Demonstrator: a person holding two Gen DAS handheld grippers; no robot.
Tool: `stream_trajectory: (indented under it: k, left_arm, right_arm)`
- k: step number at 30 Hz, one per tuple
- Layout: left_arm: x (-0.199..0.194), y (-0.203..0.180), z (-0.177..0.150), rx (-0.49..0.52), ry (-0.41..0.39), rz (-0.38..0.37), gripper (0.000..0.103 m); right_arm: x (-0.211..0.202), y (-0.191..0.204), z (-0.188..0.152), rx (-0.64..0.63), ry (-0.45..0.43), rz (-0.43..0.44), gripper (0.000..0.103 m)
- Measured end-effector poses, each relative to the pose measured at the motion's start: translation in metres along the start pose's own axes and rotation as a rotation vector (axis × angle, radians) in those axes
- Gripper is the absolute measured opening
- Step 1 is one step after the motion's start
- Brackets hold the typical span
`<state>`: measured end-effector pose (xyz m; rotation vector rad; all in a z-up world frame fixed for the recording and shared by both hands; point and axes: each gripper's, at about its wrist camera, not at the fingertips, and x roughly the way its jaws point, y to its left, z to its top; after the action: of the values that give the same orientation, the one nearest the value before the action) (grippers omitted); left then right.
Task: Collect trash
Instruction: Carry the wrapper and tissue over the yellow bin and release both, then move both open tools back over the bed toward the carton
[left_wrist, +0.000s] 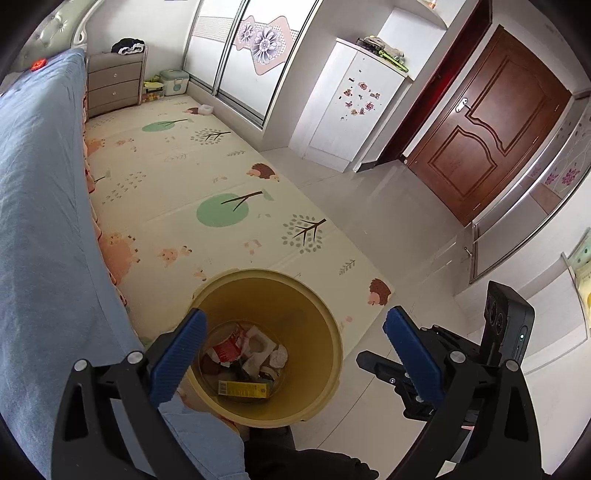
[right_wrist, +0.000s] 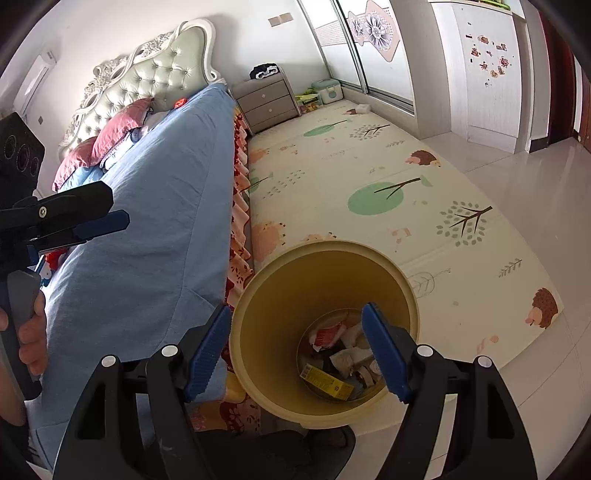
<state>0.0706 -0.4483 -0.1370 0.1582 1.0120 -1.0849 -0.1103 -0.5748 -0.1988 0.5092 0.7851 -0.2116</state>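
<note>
One yellow bin (left_wrist: 325, 306) stands on patterned mat (left_wrist: 177, 173) beside bed (left_wrist: 44, 221).

We see a smooth, matt yellow plastic bin (left_wrist: 325, 332) holding crumpled paper and card scraps (left_wrist: 255, 350). The floor tiles (left_wrist: 399, 206) look glossy and reflective, the play mat (left_wrist: 177, 184) soft and matt. The bedspread (right_wrist: 155, 206) is slightly wrinkled blue cloth, the door (left_wrist: 491, 125) varnished wood, and the gripper pads (right_wrist: 207, 350) ribbed blue plastic.
</note>
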Motion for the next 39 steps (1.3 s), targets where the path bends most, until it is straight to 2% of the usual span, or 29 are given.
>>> stream_trajectory:
  k: [4, 8, 14, 16, 18, 19, 26, 28, 31, 39]
  left_arm:
    - [-0.025, -0.007, -0.007, 0.060, -0.031, 0.051, 0.097]
    - [-0.057, -0.003, -0.017, 0.080, -0.072, 0.105, 0.098]
    - [-0.111, 0.010, -0.039, 0.102, -0.143, 0.165, 0.099]
    - [-0.130, 0.019, -0.048, 0.096, -0.169, 0.200, 0.099]
    - [-0.148, 0.028, -0.054, 0.092, -0.183, 0.236, 0.099]
    - [-0.157, 0.035, -0.059, 0.090, -0.187, 0.255, 0.099]
    - [-0.227, 0.088, -0.092, 0.029, -0.255, 0.402, 0.099]
    - [-0.246, 0.104, -0.102, -0.009, -0.270, 0.425, 0.099]
    - [-0.272, 0.128, -0.115, -0.062, -0.292, 0.451, 0.099]
    - [-0.318, 0.175, -0.148, -0.155, -0.338, 0.517, 0.099]
  right_arm:
    - [-0.009, 0.010, 0.002, -0.004, -0.026, -0.012, 0.072]
    - [-0.019, 0.026, 0.006, -0.027, -0.054, -0.002, 0.072]
    - [-0.034, 0.072, 0.014, -0.116, -0.112, 0.064, 0.072]
    - [-0.040, 0.093, 0.016, -0.157, -0.140, 0.093, 0.074]
    - [-0.044, 0.116, 0.018, -0.197, -0.172, 0.120, 0.084]
    - [-0.045, 0.126, 0.018, -0.218, -0.191, 0.128, 0.086]
    - [-0.043, 0.199, 0.011, -0.361, -0.231, 0.233, 0.088]
    - [-0.045, 0.219, 0.007, -0.390, -0.254, 0.284, 0.095]
    - [-0.042, 0.248, 0.006, -0.431, -0.270, 0.349, 0.095]
    - [-0.037, 0.334, -0.008, -0.597, -0.282, 0.404, 0.095]
